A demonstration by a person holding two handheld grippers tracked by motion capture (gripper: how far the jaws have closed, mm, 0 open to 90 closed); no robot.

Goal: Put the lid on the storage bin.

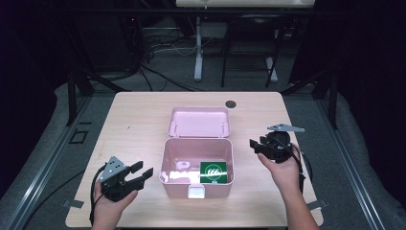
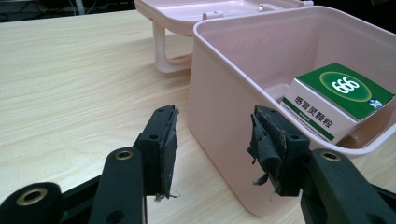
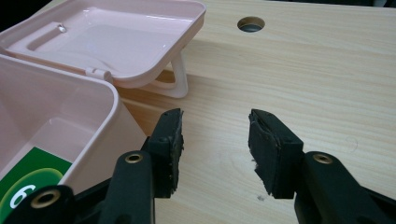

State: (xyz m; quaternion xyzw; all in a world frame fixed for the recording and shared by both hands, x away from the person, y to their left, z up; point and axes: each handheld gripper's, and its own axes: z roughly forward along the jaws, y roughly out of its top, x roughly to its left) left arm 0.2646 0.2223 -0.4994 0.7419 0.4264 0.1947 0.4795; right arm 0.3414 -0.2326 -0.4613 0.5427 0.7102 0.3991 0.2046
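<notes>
medicine box packed, lid next

while both grippers flank the pink storage box [image 1: 197, 168], holds nothing: left gripper [image 1: 139, 173] jaws apart, near the box's left wall; right gripper [image 1: 256, 145] jaws apart too, just off its right rim. green medicine carton [image 1: 212, 171] already down inside, at the right of the bin. lid [image 1: 199, 121] hinged back flat on the table [image 1: 134, 120], so probably the closing step (a judgement). calls for reaching behind, catching the lid's far edge, swinging it forward. left gripper view reads the carton's white printed side [image 2: 310, 116]; right gripper view adds the table's cable hole [image 3: 251, 24].
</notes>
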